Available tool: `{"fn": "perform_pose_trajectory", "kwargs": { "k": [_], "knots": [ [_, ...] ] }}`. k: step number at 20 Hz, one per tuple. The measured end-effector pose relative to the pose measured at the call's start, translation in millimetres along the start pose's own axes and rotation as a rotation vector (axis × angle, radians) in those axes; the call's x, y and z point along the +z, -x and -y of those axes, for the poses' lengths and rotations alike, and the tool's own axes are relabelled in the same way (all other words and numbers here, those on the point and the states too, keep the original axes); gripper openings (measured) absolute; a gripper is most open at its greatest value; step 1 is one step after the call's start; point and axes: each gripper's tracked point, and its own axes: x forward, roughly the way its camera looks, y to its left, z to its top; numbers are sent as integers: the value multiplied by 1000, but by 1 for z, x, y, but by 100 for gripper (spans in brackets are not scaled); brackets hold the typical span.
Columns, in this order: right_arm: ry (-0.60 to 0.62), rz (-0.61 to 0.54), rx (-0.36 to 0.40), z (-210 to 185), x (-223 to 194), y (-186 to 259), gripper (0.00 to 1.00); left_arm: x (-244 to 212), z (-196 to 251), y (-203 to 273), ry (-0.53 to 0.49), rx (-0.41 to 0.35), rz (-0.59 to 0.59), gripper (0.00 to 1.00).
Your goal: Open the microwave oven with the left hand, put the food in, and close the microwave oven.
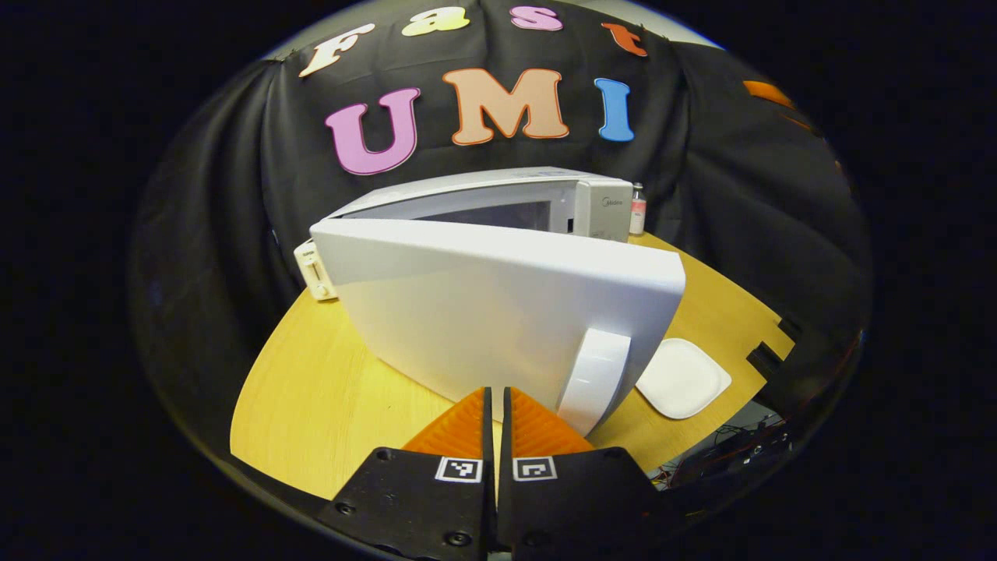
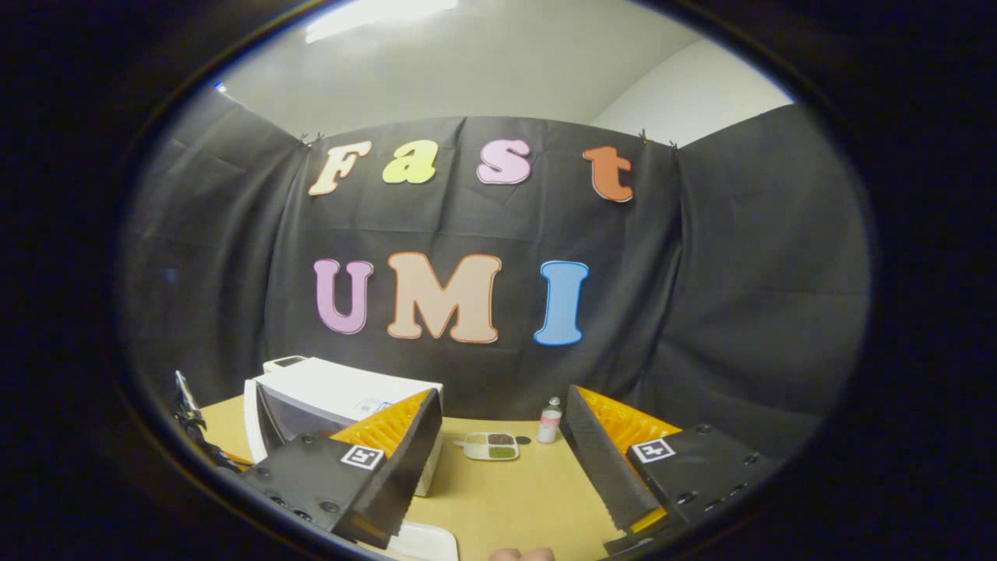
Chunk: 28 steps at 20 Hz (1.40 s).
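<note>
The white microwave stands at the back of the wooden table, and its door is swung wide open toward me. My left gripper is shut with nothing between its fingers, its tips just left of the door's handle. The microwave appears low on the left in the right gripper view. My right gripper hovers open and empty above the table. Beyond it lies a small divided dish of food. A white plate rests on the table right of the door, and a plate's edge lies under the right gripper.
A small bottle stands right of the microwave, and the bottle is beside the divided dish. A white appliance sits left of the microwave. The table's front edge is close. A fingertip shows at the bottom.
</note>
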Motion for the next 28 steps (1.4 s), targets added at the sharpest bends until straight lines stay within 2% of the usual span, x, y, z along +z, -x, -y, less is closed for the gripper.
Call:
{"fn": "perform_pose_trajectory", "kwargs": {
  "k": [6,7,11,17,19,20,24,28],
  "knots": [
    [-6,2,-48,26,3,10,90,28,13,-44,10,-38,7,0],
    [-8,2,-60,32,3,11,99,32,15,-49,13,-43,8,0],
    [-24,5,-105,53,6,19,99,49,28,-69,-6,-74,24,0],
    [-43,15,-133,67,13,23,99,61,43,-101,-55,-93,19,0],
    [-49,13,-135,69,13,23,99,67,46,-109,-68,-92,20,0],
    [-50,12,-135,69,13,23,90,71,48,-113,-69,-95,27,0],
    [-45,8,-131,71,13,19,90,84,50,-133,-68,-83,38,0],
    [-34,11,-129,71,12,18,90,97,39,-147,-72,-24,55,0]
  ]
}}
